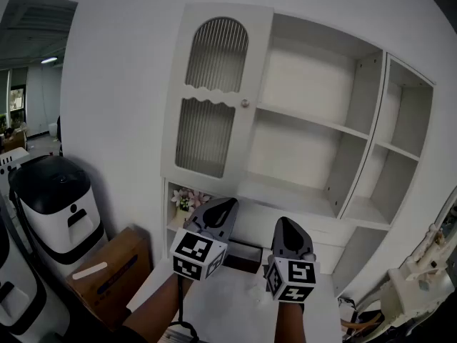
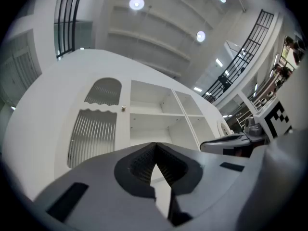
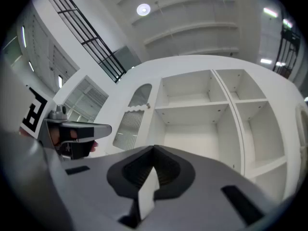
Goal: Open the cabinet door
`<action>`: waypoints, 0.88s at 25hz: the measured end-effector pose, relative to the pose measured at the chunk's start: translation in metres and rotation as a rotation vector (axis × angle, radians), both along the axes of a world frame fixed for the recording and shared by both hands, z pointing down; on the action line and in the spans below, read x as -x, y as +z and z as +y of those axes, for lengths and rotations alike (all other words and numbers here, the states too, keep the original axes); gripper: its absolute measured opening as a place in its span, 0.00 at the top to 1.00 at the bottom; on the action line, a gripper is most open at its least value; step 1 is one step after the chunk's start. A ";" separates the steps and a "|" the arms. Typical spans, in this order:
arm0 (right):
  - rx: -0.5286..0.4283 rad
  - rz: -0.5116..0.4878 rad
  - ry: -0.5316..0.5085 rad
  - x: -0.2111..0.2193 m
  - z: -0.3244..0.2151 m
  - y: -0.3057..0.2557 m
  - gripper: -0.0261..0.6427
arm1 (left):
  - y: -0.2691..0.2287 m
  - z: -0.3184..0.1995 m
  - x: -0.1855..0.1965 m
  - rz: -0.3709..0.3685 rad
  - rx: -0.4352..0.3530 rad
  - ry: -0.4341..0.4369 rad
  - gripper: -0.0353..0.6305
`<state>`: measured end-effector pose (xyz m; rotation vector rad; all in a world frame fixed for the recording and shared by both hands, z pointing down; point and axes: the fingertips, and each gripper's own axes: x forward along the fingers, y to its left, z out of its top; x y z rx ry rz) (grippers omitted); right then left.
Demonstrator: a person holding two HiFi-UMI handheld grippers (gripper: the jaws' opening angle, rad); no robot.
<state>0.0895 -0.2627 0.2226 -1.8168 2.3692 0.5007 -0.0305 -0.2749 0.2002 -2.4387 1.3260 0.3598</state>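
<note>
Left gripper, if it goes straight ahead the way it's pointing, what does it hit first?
Probably the white cabinet's open shelf bay, just right of the ribbed-glass door, not its small round knob. The shut left gripper has nothing nearer in line, though depth is unclear.

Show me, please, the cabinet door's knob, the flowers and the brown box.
door knob (image 1: pixel 245 103), head view, centre of the knob.
flowers (image 1: pixel 187 198), head view, the pink blooms.
brown box (image 1: pixel 121 256), head view, its broad brown face.
</note>
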 end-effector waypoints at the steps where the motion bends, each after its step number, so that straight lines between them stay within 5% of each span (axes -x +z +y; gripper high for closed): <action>1: 0.000 -0.003 -0.002 0.001 0.001 0.000 0.93 | 0.001 0.000 0.001 0.006 0.007 0.002 0.93; 22: -0.008 0.002 -0.006 -0.014 0.005 0.008 0.93 | 0.016 0.001 -0.017 -0.017 0.035 -0.022 0.93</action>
